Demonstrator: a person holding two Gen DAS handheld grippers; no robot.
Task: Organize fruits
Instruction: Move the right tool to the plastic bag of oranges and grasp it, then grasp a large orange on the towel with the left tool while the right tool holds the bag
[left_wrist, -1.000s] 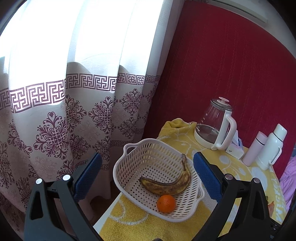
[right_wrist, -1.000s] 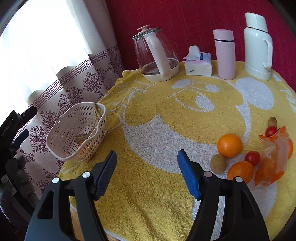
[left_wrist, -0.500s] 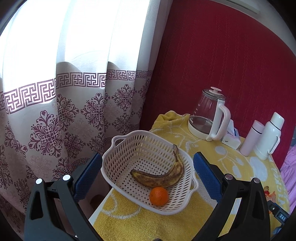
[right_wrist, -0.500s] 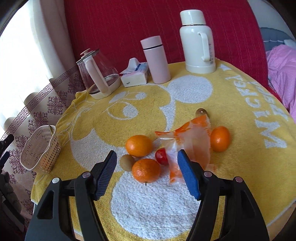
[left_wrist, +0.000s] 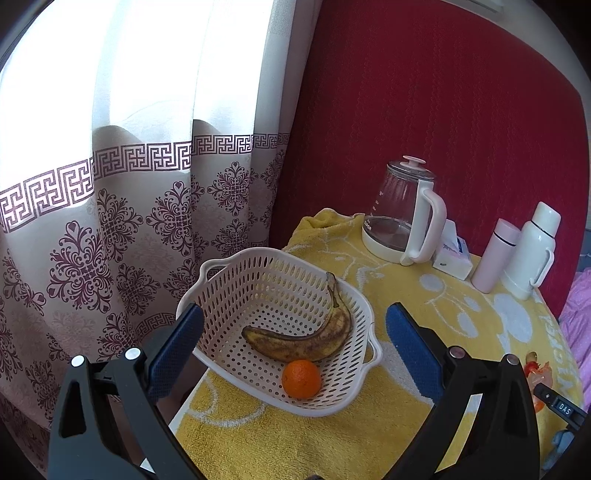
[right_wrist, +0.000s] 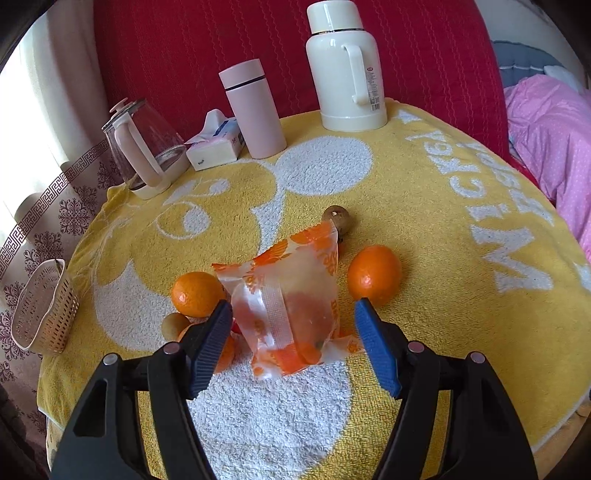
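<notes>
A white perforated basket (left_wrist: 258, 291) sits at the table's left edge and holds a spotted banana (left_wrist: 314, 339) and one orange (left_wrist: 301, 378). My left gripper (left_wrist: 295, 332) hovers open over the basket's near side. In the right wrist view the basket (right_wrist: 40, 306) is far left. My right gripper (right_wrist: 293, 332) is open above a clear orange-printed plastic bag (right_wrist: 288, 295). Oranges lie left (right_wrist: 197, 293) and right (right_wrist: 373, 275) of the bag. Another orange (right_wrist: 227, 350) is partly hidden by the left finger. Small brown fruits (right_wrist: 338, 218) (right_wrist: 173, 325) lie nearby.
A glass kettle (right_wrist: 144, 147), tissue pack (right_wrist: 214, 146), pink flask (right_wrist: 255, 107) and white thermos (right_wrist: 343, 70) line the table's back edge. A yellow towel (right_wrist: 424, 206) covers the round table. A patterned curtain (left_wrist: 110, 184) hangs left, a pink blanket (right_wrist: 554, 129) lies right.
The right gripper has swung right and closer to the loose fruit, so the bag now lies between its fingers. The left gripper shifted slightly; the basket sits more centred in its view.
</notes>
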